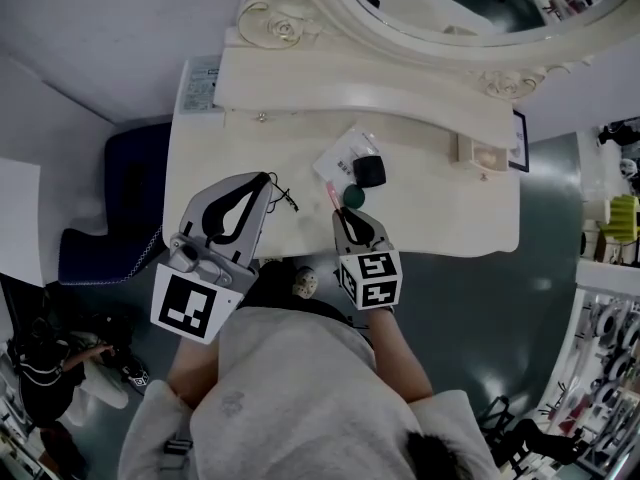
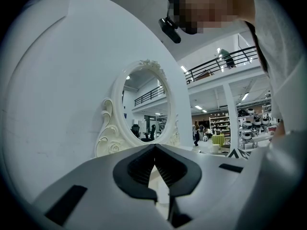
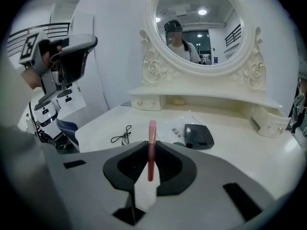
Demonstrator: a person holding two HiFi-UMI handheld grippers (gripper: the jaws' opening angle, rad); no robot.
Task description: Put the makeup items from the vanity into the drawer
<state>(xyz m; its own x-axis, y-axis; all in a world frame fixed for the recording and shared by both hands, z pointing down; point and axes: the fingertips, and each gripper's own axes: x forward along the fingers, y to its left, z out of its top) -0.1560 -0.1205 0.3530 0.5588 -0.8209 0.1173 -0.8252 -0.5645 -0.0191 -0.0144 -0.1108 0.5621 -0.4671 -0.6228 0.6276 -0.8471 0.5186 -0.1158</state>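
Right gripper [image 3: 151, 145] clamps a slim pink makeup stick [image 3: 152, 132] by its lower end, clear of the vanity top [image 1: 440, 208], likely for carrying to the drawer, black compact [image 3: 198, 134] lying at its 1 o'clock, while left gripper [image 2: 154, 148], jaws together and empty, hovers at 9 o'clock.

Thin pink stick [image 3: 152, 133]: in head view, all but its tip sits under the right hand-held gripper [image 3: 151, 145]. Green round item [image 1: 353, 196] is part-covered by that gripper's tip. Print on white sheet [image 3: 178, 124] is too small to read. Black tangled cord [image 3: 122, 136]: can't tell what it is. Oval cream-framed mirror [image 1: 440, 3] is cut off by head view's top edge. Cream desk [image 1: 450, 208]: front edge hidden under person's grey top [image 1: 300, 388]. Small beige thing [image 3: 179, 100] under the shelf is unidentifiable.
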